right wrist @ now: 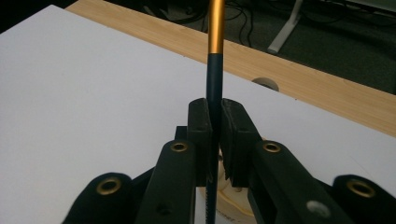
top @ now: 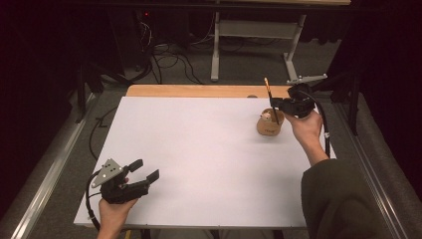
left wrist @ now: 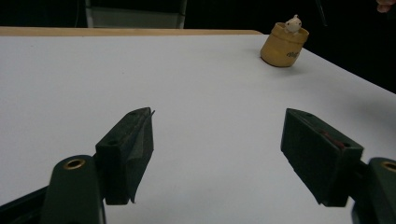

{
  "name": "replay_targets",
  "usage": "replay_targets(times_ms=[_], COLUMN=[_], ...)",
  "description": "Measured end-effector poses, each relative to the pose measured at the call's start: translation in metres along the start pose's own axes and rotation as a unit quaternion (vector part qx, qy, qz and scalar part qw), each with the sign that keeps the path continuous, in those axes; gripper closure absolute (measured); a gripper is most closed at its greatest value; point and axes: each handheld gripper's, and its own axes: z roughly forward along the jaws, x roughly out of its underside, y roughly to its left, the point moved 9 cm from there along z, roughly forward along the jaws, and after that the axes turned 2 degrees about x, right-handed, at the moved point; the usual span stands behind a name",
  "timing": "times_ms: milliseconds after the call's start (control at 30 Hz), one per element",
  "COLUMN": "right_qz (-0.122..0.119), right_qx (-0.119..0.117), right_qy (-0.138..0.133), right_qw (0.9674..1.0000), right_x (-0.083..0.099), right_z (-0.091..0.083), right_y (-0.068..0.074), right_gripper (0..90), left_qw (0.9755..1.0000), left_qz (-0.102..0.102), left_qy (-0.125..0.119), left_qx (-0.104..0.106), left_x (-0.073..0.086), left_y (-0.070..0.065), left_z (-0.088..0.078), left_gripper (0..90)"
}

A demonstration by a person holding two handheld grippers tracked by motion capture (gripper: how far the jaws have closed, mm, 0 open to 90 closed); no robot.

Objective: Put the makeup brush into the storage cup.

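**Pen held upright over the wooden cup**

At the lower left of the high view, the left gripper [top: 144, 175] is seen resting low over the white table sheet [top: 209, 159], its jaws spread wide with nothing between them. In the left gripper view the same gap is confirmed, and the small round tan wooden cup [left wrist: 284, 46] is found at the upper right of the frame, well apart, a pale little figure [left wrist: 293, 22] peeping over its rim.

Farther off, at the upper right of the high view, the right gripper [top: 276, 103] is clamped on a slim dark pen with a gold upper section [top: 270, 99]. Its long axis stands near upright, directly above the cup [top: 269, 124]; a descent along that axis is judged to be what the coming move requires. In the right gripper view the pads [right wrist: 200, 126] are seen pressed against the pen's shaft [right wrist: 214, 88], and the cup's rim [right wrist: 229, 198] lies just beneath.
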Motion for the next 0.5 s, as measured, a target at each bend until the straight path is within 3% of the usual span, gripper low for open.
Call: replay_targets(times_ms=[500], right_qz=[0.026], right_qx=[0.039], right_qy=[-0.003], right_qw=[0.9989], right_x=[0.002], right_z=[0.027], right_y=[-0.017], right_gripper=[85.0], left_qw=[1.0000], left_qz=[-0.008], left_qy=[-0.004], left_qx=[0.000], left_x=[0.000], left_y=[0.001], left_z=[-0.002], left_gripper=[25.9])
